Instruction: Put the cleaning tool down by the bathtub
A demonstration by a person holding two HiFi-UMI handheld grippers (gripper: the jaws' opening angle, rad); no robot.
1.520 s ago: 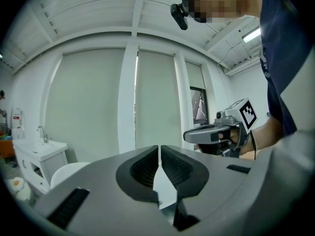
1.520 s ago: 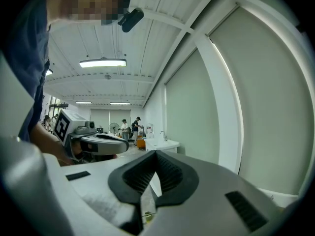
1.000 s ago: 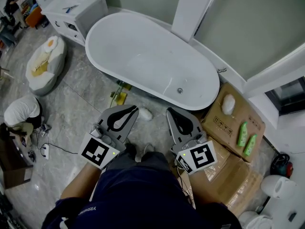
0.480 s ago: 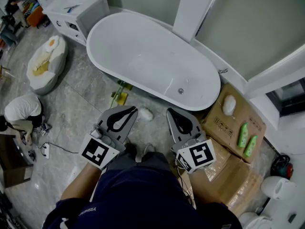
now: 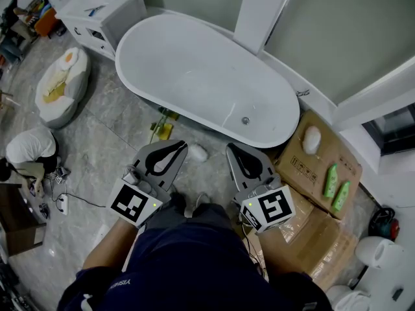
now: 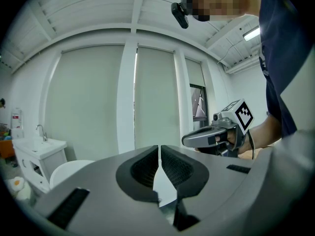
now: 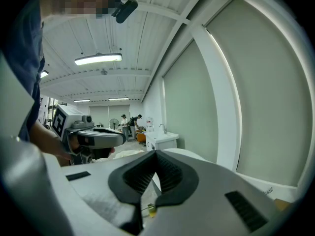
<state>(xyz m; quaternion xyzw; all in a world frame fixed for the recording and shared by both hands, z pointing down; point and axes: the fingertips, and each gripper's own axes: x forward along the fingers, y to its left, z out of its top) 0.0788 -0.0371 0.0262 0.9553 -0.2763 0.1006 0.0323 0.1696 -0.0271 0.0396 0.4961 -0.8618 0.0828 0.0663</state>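
Hardly anything had shifted over the last second: my left gripper (image 5: 179,148) and right gripper (image 5: 231,149) hung where they had been, in front of my lap. They were side by side, a little apart, and both pointed toward the tub (image 5: 194,76).

Seen in its own view, my left gripper's jaws stood together with the tips meeting and nothing between them. My right gripper's jaws were closed the same way and just as empty.

What I took for the tool (image 5: 162,129), a small yellow and green thing, lay on the grey floor (image 5: 110,135) just beside the tub's near side. It was ahead of my left gripper and neither gripper touched it. It was too small for me to make out its shape. In the right gripper view a bit of yellow showed on the floor below the closed jaws.

A white lump (image 5: 198,153) lay on the floor between the two gripper tips, nearer the left one. A cardboard box (image 5: 305,170) sat by the tub's right end, carrying a white object (image 5: 312,139) and two green bottles (image 5: 331,181) side by side. A white pillar (image 5: 262,8) rose behind the tub, and a white vanity (image 5: 107,8) stood at its far left end. An egg-patterned cushion (image 5: 61,83) lay on the floor nearby. A person (image 5: 29,153) crouched at the left edge of the head view.
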